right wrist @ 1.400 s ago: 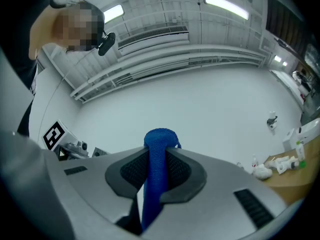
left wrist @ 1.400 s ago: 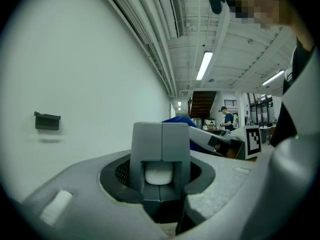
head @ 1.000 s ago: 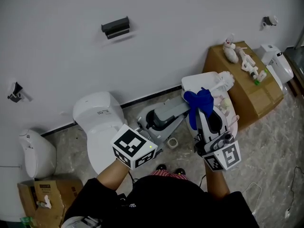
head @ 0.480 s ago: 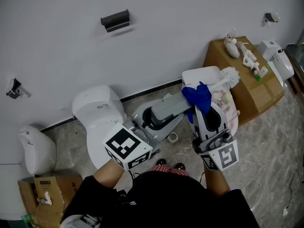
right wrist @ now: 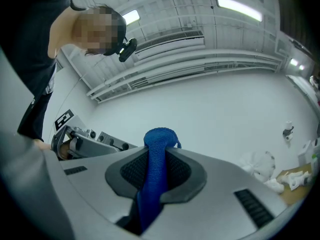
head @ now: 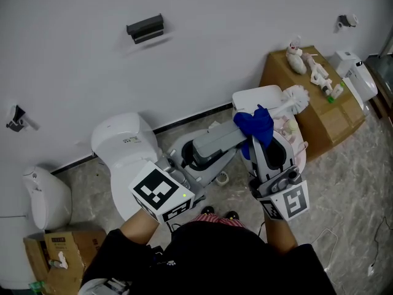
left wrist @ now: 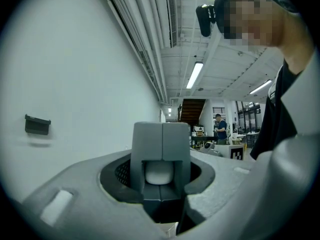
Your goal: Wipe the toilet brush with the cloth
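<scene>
The toilet brush has a white bristle head point(head: 296, 98) that sticks out up and to the right over a white bin. My left gripper point(head: 238, 131) reaches in from the lower left. It is shut on the brush's white handle point(left wrist: 159, 173), which shows between the grey fingertips point(left wrist: 148, 144). My right gripper point(head: 258, 139) comes up from below, shut on a blue cloth point(head: 255, 123). The cloth is bunched against the handle just below the bristle head. In the right gripper view the cloth point(right wrist: 156, 169) fills the jaw gap, and the brush head point(right wrist: 259, 163) shows white at the right.
A white toilet point(head: 123, 155) stands at the left by the wall. A white bin point(head: 261, 97) sits under the brush. A cardboard box point(head: 319, 118) with small white items is at the right. Another box point(head: 52, 251) is at the lower left. A tape roll point(head: 223, 180) lies on the floor.
Both grippers keep their grips and stay almost in place. Only the head view has shifted slightly.
</scene>
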